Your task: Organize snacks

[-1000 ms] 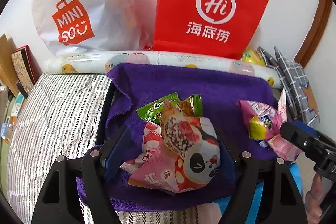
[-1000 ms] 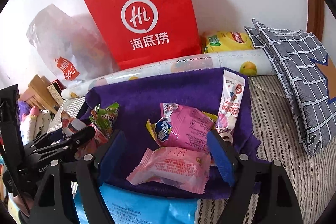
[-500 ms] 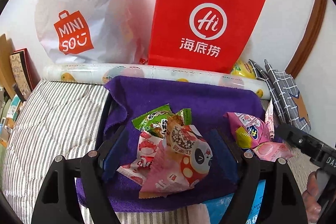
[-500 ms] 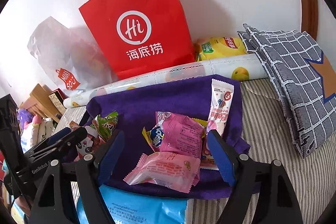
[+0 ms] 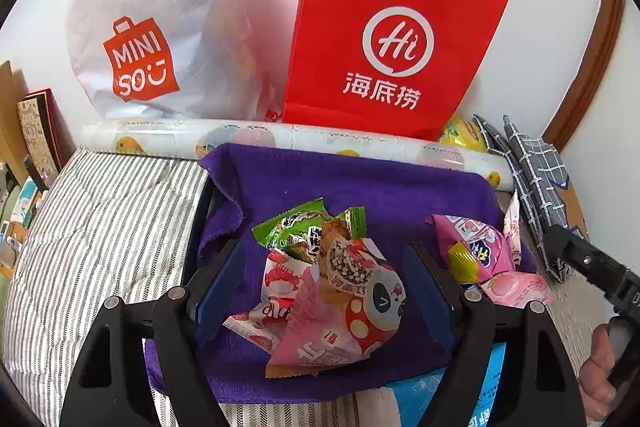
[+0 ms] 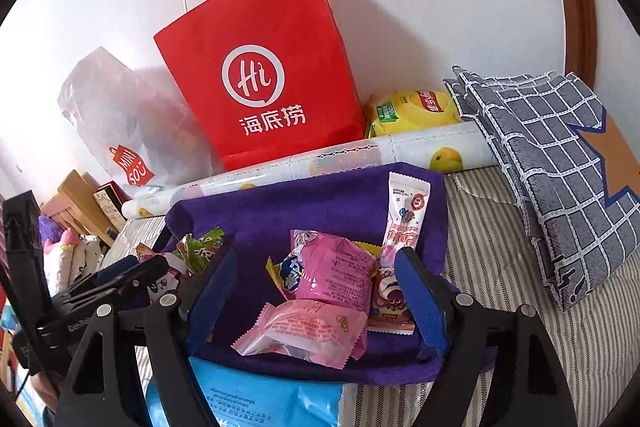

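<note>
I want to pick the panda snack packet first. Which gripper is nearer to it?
Left. The left gripper has its open jaws either side of the panda snack packet. The right gripper is off to the side, over the pink packets.

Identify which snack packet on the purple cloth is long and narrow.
The white-and-pink stick packet at the purple cloth's right edge; the other snacks are squat pillow packs.

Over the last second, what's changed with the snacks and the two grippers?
Very little. Both views have drawn back and tipped up a bit, so the red bag shows more fully. The left gripper and right gripper stay open, nothing gripped. The panda snack pile and the pink packets lie where they were on the purple cloth.
</note>
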The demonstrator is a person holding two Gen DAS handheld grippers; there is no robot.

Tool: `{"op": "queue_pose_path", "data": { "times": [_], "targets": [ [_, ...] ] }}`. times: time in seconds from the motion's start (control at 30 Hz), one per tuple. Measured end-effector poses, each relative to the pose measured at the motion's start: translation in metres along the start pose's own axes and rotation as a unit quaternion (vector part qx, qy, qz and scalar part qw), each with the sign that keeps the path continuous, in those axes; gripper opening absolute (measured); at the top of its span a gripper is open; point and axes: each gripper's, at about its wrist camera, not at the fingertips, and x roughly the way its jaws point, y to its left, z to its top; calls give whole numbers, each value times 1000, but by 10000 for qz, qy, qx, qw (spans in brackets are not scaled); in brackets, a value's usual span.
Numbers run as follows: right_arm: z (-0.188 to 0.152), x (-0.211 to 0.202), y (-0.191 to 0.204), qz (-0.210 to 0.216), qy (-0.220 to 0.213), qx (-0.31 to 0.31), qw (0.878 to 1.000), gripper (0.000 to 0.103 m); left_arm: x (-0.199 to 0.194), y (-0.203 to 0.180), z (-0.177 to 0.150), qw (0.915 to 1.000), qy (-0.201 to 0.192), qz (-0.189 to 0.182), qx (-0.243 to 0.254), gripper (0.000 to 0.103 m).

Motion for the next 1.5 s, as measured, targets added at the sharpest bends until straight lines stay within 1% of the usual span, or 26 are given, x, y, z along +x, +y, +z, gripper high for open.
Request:
{"op": "queue_pose_path", "data": {
  "times": [0.03,0.07,0.1,0.3,0.4,0.5,0.57,0.6,0.7,0.73,0.77,0.83,0.97,1.1,1.2,1.3,1.5],
  "targets": [
    [0,0,1,-1,14,-35,10000,77,-1,0,0,10000,-13,3,-1,81],
    [0,0,1,-5,44,-78,10000,71,-2,1,1,10000,-27,4,-6,81],
    [-1,-1,2,-25,79,-110,9999,70,-3,2,1,10000,-49,0,-21,81],
    [-10,-29,2,170,31,-134,9998,67,-6,3,2,9998,-66,-128,-102,81],
    [-21,-37,6,117,148,-328,9993,63,-7,1,2,9997,-59,-197,-93,81],
    [-34,-29,5,117,428,-365,9983,54,-9,-2,2,9997,-54,-226,-47,81],
    [-41,-19,3,35,640,-323,9974,40,-9,-4,2,9997,-52,-256,-34,81],
    [-44,-15,2,12,703,-305,9971,39,-9,-4,2,9996,-52,-259,-23,81],
    [-45,-8,1,162,736,-252,9968,34,-8,-4,2,9997,-39,-238,-16,81],
    [-45,-4,1,209,760,-233,9966,29,-7,-4,2,9997,-26,-233,-22,81],
    [-43,0,2,221,794,-203,9964,20,-6,-4,2,9997,-14,-231,-33,81],
    [-40,7,5,246,808,-152,9963,16,-5,-2,2,9997,-3,-226,-64,81],
    [-34,15,13,260,739,-109,9969,16,-5,0,3,9997,-12,-236,-99,81],
    [-33,15,21,346,682,-138,9970,16,-8,0,3,9995,-32,-276,-118,81],
    [-35,12,23,369,718,-136,9966,16,-10,-1,2,9995,-50,-297,-107,81],
    [-38,5,22,334,754,-138,9965,16,-12,-2,2,9993,-52,-344,-108,81],
    [-44,-26,15,192,617,-86,9979,16,-19,-8,3,9991,-23,-431,-42,81]
  ]
}}
